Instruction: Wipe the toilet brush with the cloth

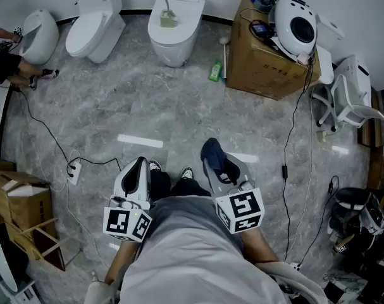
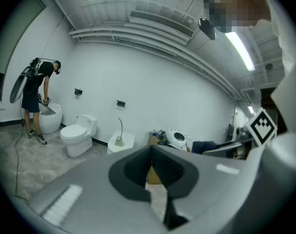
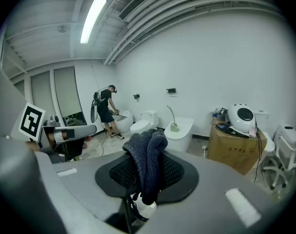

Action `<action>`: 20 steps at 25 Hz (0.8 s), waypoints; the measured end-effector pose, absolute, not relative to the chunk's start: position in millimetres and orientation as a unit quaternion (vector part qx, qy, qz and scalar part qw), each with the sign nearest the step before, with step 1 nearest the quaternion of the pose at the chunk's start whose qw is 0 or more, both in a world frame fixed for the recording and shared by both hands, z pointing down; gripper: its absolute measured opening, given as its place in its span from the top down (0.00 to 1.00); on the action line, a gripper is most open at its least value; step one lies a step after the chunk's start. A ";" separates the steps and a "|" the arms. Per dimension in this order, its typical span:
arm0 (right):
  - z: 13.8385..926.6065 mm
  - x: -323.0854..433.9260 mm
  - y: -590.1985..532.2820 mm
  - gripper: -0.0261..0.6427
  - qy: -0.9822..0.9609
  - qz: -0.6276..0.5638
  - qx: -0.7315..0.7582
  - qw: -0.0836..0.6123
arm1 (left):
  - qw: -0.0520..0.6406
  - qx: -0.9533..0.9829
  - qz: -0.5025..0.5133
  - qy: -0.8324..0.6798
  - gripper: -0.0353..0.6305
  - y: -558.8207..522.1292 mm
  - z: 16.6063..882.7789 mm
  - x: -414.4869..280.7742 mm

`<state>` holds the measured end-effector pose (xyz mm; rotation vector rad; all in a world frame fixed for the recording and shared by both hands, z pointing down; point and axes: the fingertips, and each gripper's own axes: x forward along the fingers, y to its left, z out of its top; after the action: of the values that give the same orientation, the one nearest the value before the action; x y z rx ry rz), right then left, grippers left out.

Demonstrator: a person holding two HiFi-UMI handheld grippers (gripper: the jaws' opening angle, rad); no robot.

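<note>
The toilet brush (image 1: 167,18) stands in its holder on the lid of the middle white toilet (image 1: 179,40) at the far wall, its curved handle pointing up. It also shows small in the left gripper view as the brush (image 2: 119,138) and in the right gripper view as the brush (image 3: 173,125). My right gripper (image 1: 210,161) is held near my body, shut on a dark blue cloth (image 1: 214,151); the cloth (image 3: 147,152) hangs folded between its pads. My left gripper (image 1: 140,163) is beside it, shut with nothing in it (image 2: 150,154). Both are far from the brush.
Two more toilets (image 1: 97,21) (image 1: 40,38) stand at the back left, with a person (image 1: 5,65) bending there. A green bottle (image 1: 215,71) and a cardboard box (image 1: 264,56) carrying a white device (image 1: 296,21) sit right of the middle toilet. A power strip (image 1: 73,168) and cables lie on the floor.
</note>
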<state>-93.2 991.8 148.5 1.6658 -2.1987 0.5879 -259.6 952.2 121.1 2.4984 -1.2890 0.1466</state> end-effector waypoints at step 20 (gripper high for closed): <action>146.4 -82.0 952.2 0.81 -0.790 0.233 0.561 0.085 | 0.156 0.876 0.047 -0.455 0.95 912.9 114.1 -240.3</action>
<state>-82.0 952.2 146.4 1.6714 -2.3557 0.6954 -240.3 912.9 114.1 2.5076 -1.3032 0.1332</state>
